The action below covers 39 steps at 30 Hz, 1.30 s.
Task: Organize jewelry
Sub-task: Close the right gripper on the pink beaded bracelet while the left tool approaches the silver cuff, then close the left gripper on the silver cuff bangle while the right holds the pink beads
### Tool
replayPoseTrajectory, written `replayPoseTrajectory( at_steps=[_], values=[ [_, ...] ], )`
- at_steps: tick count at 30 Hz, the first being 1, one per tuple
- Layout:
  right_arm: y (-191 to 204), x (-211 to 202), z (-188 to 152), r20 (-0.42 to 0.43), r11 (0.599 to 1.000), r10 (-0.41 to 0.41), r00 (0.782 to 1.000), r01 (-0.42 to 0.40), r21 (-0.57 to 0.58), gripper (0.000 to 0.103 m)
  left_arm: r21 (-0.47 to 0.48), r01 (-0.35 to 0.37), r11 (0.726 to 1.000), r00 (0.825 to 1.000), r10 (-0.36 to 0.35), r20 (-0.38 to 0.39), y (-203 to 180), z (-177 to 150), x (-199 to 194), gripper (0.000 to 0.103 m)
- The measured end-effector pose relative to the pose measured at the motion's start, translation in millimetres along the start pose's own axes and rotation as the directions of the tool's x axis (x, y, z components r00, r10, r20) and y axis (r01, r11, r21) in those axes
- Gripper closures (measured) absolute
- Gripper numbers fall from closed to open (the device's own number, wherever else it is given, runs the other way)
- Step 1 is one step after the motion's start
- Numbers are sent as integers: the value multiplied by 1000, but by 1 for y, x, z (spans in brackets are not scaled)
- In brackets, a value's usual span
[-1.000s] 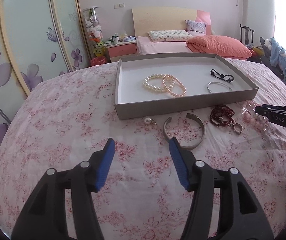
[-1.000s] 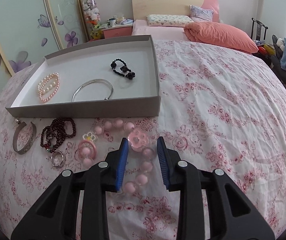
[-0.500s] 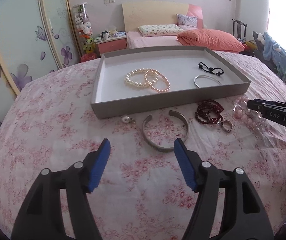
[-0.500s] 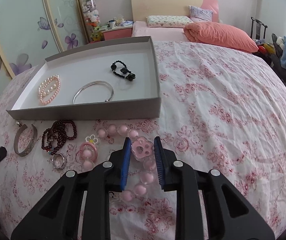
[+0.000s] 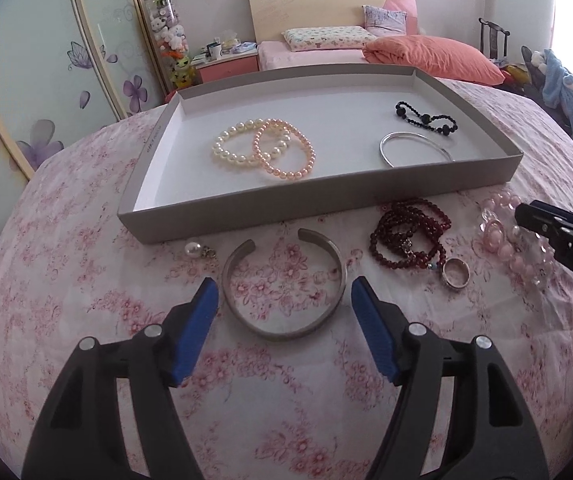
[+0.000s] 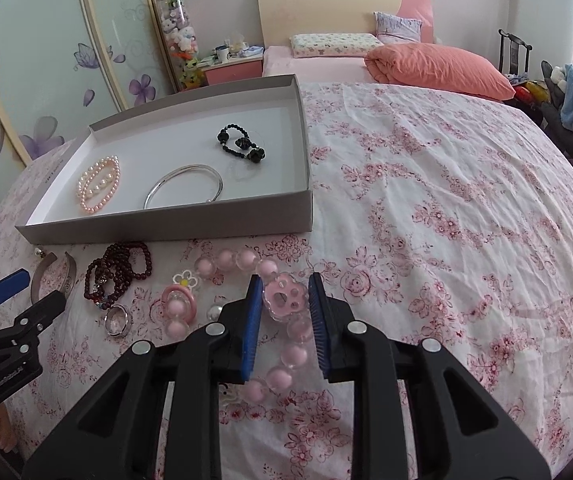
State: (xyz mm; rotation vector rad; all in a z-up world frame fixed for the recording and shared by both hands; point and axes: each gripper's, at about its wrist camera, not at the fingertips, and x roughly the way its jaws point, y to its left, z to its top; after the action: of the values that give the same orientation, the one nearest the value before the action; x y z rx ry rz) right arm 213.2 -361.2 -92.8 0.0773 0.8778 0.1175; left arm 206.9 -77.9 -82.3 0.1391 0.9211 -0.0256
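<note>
A grey tray (image 5: 246, 216) (image 6: 166, 224) on the flowered bedspread holds pearl bracelets (image 5: 264, 148), a thin silver bangle (image 5: 414, 146) and a black bead bracelet (image 5: 426, 118). In front of it lie a silver cuff (image 5: 282, 292), a pearl charm (image 5: 194, 249), a dark red bead bracelet (image 5: 410, 236), a ring (image 5: 455, 274) and a pink bead necklace (image 6: 246, 264). My left gripper (image 5: 284, 300) is open just short of the cuff. My right gripper (image 6: 284, 300) is shut on the necklace's pink paw charm (image 6: 286, 298).
The bedspread (image 6: 446, 220) stretches to the right of the tray. An orange pillow (image 6: 438, 68) and the headboard (image 6: 326, 12) are at the far end. Wardrobe doors with purple flowers (image 5: 46, 80) stand to the left.
My left gripper moved forward toward the silver cuff, still open. My right gripper closed from around the necklace onto the paw charm.
</note>
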Motion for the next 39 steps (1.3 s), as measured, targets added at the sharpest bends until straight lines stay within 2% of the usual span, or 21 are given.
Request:
replayPoseTrajectory(
  at_steps=[12, 18, 23, 30, 39],
  values=[
    [0, 0, 0, -2, 1000, 1, 1000, -1, -2, 78, -74, 31, 997, 999, -32, -9, 4, 11, 13, 36],
    [-1, 0, 0, -2, 1000, 3, 1000, -3, -1, 78, -67, 40, 997, 999, -40, 1, 4, 10, 13, 38],
    [-2, -4, 2, 16, 999, 35, 999, -36, 16, 78, -49, 34, 998, 999, -34, 8, 8, 5, 7, 38],
    [7, -26, 5, 102, 996, 85, 991, -84, -14, 78, -37, 15, 999, 999, -14, 44, 22, -6, -9, 38],
    [24, -45, -2, 125, 986, 160, 979, -153, -59, 78, -53, -3, 999, 999, 5, 45, 50, -26, -25, 38]
  ],
)
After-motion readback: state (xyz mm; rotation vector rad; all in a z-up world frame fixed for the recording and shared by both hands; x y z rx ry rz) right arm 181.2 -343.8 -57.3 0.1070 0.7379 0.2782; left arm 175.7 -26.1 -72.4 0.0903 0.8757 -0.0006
